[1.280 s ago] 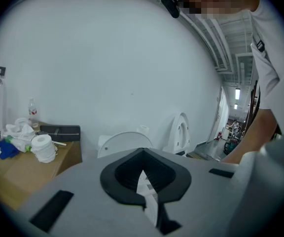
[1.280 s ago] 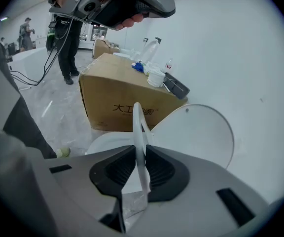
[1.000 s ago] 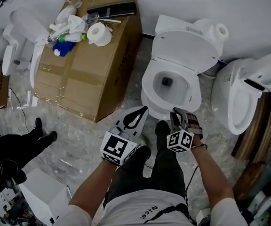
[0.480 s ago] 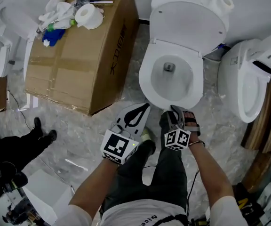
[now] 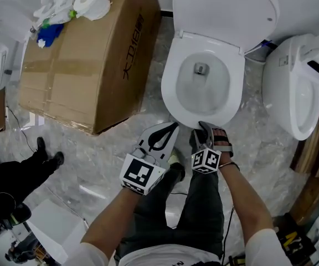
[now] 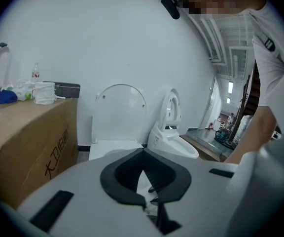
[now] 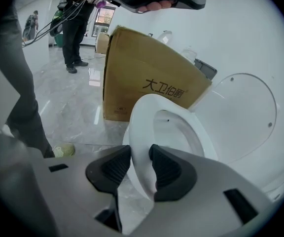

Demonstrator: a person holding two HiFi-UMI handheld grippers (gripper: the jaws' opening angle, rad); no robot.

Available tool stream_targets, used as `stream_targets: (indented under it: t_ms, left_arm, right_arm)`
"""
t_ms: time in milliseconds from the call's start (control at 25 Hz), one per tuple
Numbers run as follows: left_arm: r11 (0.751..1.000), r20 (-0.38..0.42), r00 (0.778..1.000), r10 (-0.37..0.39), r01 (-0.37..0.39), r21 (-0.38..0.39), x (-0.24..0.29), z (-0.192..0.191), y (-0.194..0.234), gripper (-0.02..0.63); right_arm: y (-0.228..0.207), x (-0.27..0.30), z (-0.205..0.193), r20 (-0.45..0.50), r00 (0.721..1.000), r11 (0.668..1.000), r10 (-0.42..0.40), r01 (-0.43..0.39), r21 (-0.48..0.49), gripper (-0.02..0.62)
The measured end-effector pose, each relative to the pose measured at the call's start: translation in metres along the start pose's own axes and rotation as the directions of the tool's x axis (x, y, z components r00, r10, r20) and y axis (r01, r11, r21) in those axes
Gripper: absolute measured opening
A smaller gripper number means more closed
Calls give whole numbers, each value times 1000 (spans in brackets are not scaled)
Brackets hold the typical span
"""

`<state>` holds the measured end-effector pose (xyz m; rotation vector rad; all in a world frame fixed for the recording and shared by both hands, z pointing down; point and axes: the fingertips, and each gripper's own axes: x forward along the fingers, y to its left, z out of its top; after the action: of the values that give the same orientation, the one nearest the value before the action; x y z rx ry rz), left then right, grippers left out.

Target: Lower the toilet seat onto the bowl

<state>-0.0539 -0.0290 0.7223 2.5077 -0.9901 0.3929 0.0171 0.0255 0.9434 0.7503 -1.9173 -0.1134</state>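
Standing at the front of the toilet bowl [image 5: 201,93], a gripper in each hand. Looking down on the toilet seat [image 5: 169,87] lying flat on the bowl's rim, with the lid [image 5: 226,10] standing raised behind the bowl.

Holding the right gripper [image 5: 204,128] at the bowl's front edge, tilted steeply down, its jaws straddling the front of the seat. Just now easing those jaws open: pads standing parted on either side of the seat's white front lip, which is sitting between them, released and not clamped.

Holding the left gripper [image 5: 170,127] just beside the bowl's front, toward its left side, off the seat and touching nothing. Clenching its jaws, tips meeting, with only the hollow of their own pads between them and no object inside. Pointing it toward the bowl and the raised lid beyond.

Sharing the floor [image 5: 109,154] with a cardboard box [image 5: 82,65] to the left of the bowl, carrying a paper roll [image 5: 90,3] and a jumble of small items too mixed to tell apart. Seeing a second toilet [image 5: 292,87] to the right of the bowl, well apart from both grippers.
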Motion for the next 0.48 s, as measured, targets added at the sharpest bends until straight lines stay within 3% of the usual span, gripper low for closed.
stream_targets:
  t_ms: [480]
  left_arm:
    - [999,-13,1000,18,-18,-33,15,-41,14,9]
  right_arm:
    - [32,52,-34,-74,995,997,64,-67,-36,144]
